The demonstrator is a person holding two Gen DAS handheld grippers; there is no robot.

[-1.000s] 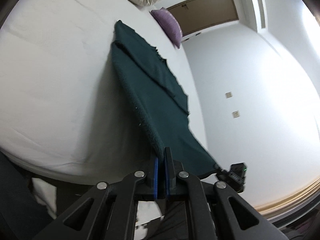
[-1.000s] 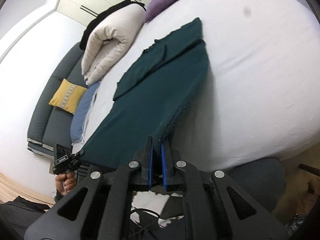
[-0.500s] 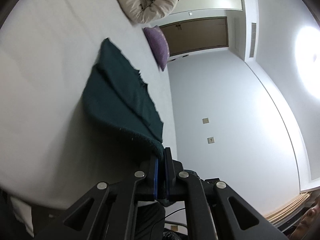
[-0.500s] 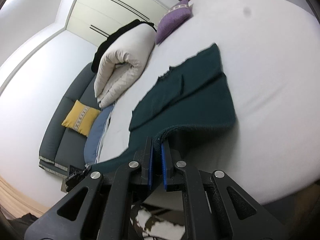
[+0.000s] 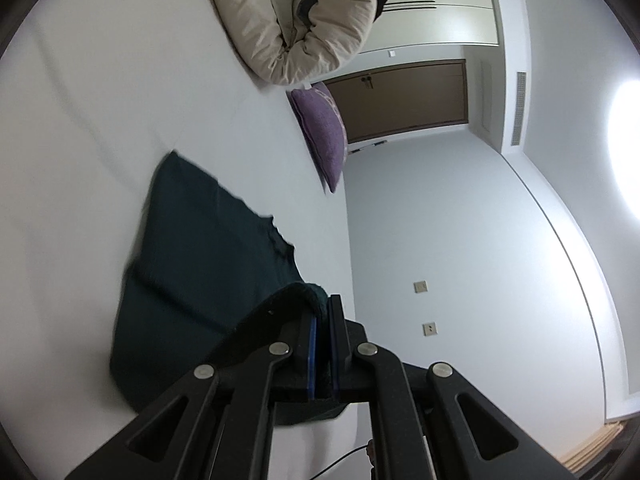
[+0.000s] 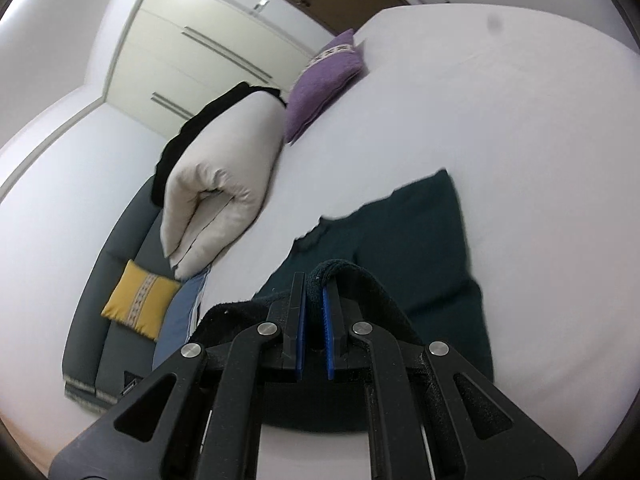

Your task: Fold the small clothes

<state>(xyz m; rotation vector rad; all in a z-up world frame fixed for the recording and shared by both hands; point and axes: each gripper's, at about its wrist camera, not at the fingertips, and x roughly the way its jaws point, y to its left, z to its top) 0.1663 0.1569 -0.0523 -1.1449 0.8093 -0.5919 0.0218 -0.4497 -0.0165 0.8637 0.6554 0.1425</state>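
A dark green garment [image 5: 192, 256] lies on the white bed [image 5: 80, 128], its near end lifted and curling over toward the far end. My left gripper [image 5: 323, 312] is shut on one near corner of the garment, which bulges above the blue pads. In the right wrist view the same dark green garment [image 6: 420, 232] spreads ahead on the white bed [image 6: 500, 100]. My right gripper [image 6: 315, 284] is shut on the other near corner, the cloth looping over its fingertips. The garment's near part is hidden under both grippers.
A rolled beige duvet [image 5: 296, 20] and a purple cushion [image 5: 324, 136] lie at the far end of the bed. The right wrist view has the duvet [image 6: 224, 184], the cushion [image 6: 324, 80], and a grey sofa [image 6: 104, 300] with a yellow cushion [image 6: 140, 304].
Both grippers have carried the garment's near edge forward over the bed toward its far end. The cloth, stretched out long before, now doubles over itself and looks much shorter.
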